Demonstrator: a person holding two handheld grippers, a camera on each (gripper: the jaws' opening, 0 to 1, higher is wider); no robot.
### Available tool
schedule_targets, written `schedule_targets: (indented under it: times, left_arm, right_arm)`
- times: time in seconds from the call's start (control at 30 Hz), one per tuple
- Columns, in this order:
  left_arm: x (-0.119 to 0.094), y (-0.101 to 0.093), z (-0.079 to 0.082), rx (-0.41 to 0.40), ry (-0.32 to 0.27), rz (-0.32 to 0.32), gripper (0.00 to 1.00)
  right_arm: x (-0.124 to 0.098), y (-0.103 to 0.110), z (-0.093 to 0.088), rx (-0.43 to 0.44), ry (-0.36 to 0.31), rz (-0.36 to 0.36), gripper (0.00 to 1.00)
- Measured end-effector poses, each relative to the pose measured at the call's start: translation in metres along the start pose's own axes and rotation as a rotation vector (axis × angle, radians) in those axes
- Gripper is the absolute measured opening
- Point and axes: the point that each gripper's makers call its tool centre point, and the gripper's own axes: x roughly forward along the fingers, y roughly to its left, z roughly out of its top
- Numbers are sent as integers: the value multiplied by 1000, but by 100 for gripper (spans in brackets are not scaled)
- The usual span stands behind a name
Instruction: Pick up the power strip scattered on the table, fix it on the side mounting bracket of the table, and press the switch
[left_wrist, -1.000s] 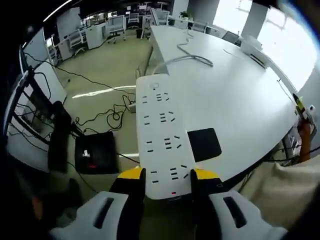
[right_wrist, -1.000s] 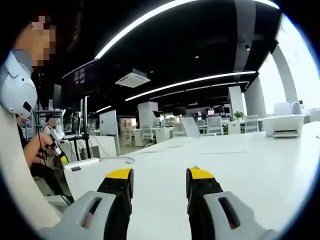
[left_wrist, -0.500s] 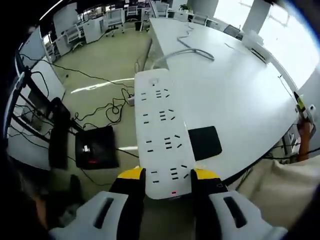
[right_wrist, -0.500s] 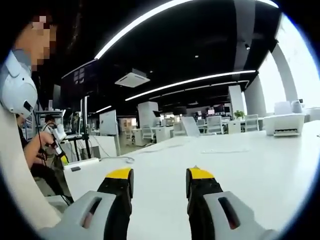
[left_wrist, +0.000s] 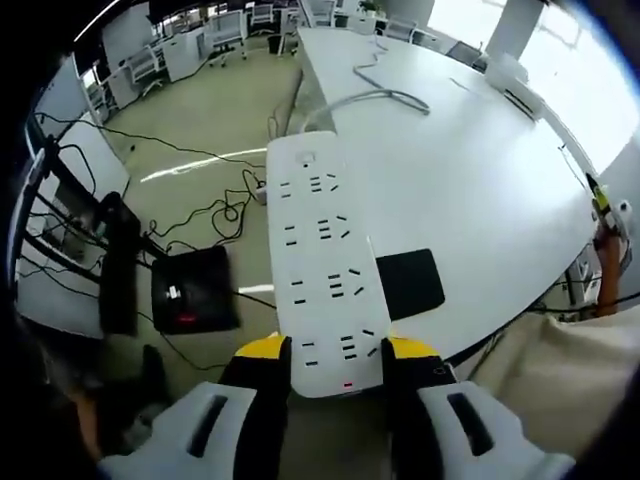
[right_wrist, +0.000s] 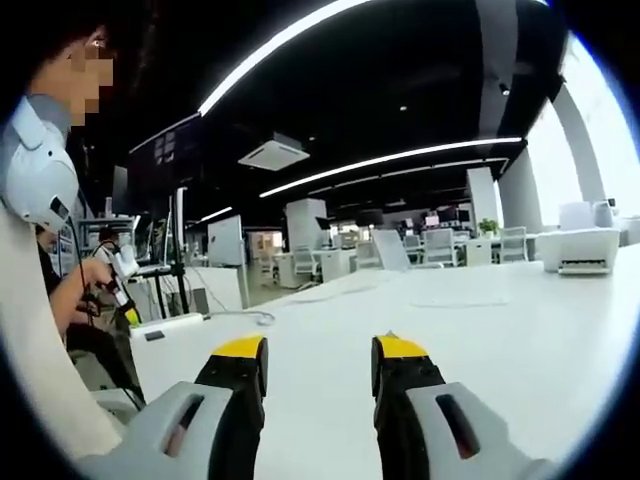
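While the left gripper (left_wrist: 335, 352) clamps its yellow-tipped jaws on the near end of the long white plastic power strip (left_wrist: 322, 258), the strip is held up past the edge of the white table (left_wrist: 470, 190), over a floor strewn with black cables (left_wrist: 215, 222). Beneath it on the tabletop lies a flat black pad (left_wrist: 410, 282). The right gripper (right_wrist: 315, 360) hangs over the table (right_wrist: 480, 320), jaws apart, holding nothing.

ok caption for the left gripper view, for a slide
Left claw shut on a white power strip, held above the table edge.
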Motion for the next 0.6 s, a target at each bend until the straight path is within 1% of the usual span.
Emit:
schedule_targets:
  times: [0.13,0.27,0.6]
  left_arm:
    - [0,0,0,5,4,-2,41]
    - [0,0,0,-2,6,1,41]
    - [0,1,0,4,9,0,41]
  right_arm:
    - [4,-2,4,7,-5,5,35]
    - [8,-4,7,10,-4,3,31]
    - [21,-2,16,-2,-1,22,26]
